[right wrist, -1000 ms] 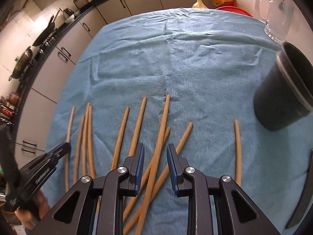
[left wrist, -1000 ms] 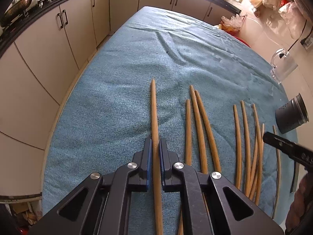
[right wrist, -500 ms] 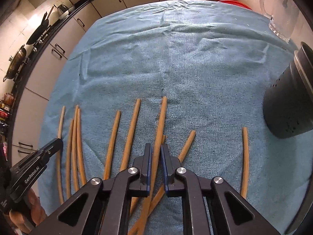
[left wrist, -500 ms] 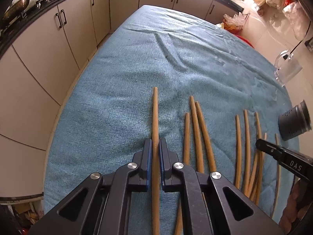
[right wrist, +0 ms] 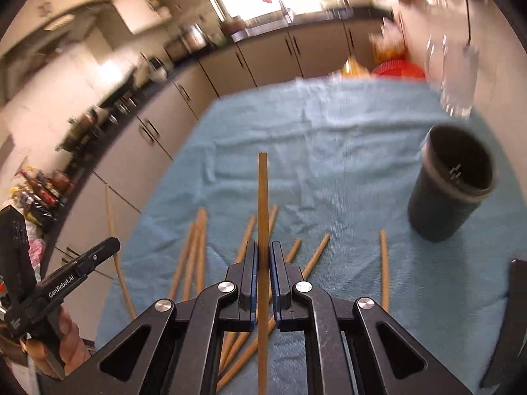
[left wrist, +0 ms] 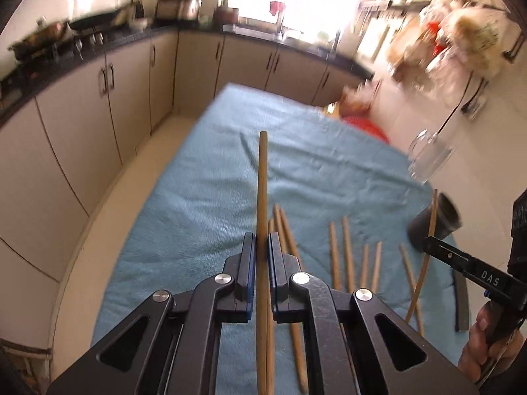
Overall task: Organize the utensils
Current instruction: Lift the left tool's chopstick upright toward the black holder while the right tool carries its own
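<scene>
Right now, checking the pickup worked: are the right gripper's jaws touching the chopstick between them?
Touching. The right wrist view shows the right gripper shut on the chopstick, both pads against it, no gap.

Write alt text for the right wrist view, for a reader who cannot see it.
The right gripper is shut on a wooden chopstick, held above a blue towel where more chopsticks lie scattered. A dark utensil cup stands upright to the right, and the left gripper holds another chopstick at the left edge. The kitchen behind is blurred.
</scene>
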The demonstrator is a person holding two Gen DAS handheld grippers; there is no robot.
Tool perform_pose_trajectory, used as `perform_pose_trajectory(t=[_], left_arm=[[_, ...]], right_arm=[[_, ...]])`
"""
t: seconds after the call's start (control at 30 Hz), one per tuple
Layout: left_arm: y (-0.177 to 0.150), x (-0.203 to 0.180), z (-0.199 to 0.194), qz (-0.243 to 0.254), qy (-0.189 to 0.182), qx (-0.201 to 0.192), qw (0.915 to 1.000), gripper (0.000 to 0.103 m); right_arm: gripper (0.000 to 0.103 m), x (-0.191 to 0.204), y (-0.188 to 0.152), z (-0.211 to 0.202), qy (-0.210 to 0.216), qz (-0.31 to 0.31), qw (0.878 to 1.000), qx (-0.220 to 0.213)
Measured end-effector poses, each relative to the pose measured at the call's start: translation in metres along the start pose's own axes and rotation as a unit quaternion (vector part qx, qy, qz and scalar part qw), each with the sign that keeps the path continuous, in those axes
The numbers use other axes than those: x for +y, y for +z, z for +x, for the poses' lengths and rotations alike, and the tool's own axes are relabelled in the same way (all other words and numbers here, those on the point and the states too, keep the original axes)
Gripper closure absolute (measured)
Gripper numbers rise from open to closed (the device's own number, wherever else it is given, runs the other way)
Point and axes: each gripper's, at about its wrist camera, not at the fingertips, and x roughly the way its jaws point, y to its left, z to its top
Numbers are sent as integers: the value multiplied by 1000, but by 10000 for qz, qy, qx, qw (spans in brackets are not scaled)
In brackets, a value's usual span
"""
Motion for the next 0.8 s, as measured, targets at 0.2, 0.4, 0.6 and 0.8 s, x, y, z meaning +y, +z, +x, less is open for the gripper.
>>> perform_pose_trajectory(t=[0.2,0.4,0.6,0.8], left_arm=[[-16,-23,-49,185,5,-546,9983,96],[-20,-39,-67,316,-140,-654,9973,96],[-18,-51,-73,400,-204,-687,9966,96],[-13,-59,-79,449,-245,-742,9959,96]], right_arm=[[95,7,-25,-50,-29,-247,9964,-814],[95,10,-38,-73,29,-310,9927,-1163],[95,-3,-42,-89,60,-120,9912,-1320],[95,-7,-40,-102,98,-45,9894,-1445]])
